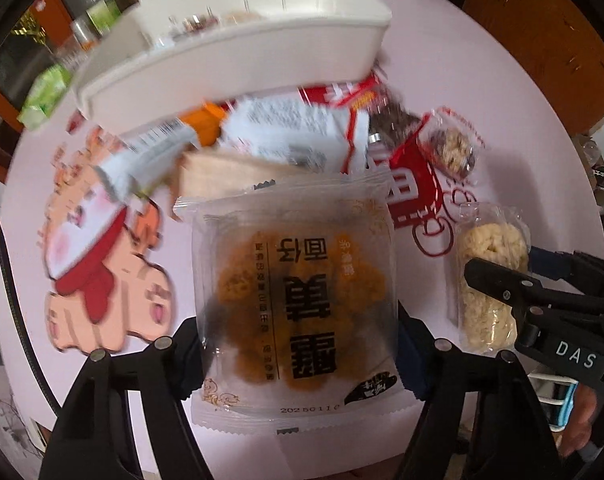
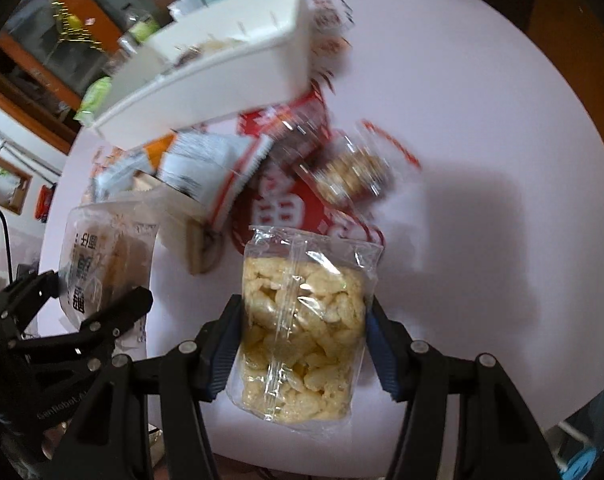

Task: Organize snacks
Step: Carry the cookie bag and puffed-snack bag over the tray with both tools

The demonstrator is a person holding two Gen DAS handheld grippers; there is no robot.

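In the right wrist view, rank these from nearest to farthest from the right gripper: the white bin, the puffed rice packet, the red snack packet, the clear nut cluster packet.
1. Puffed rice packet, between the right gripper fingers.
2. Clear nut cluster packet, beyond it, slightly right.
3. Red snack packet, just past that in the pile; close to call.
4. White bin, farthest, upper left.
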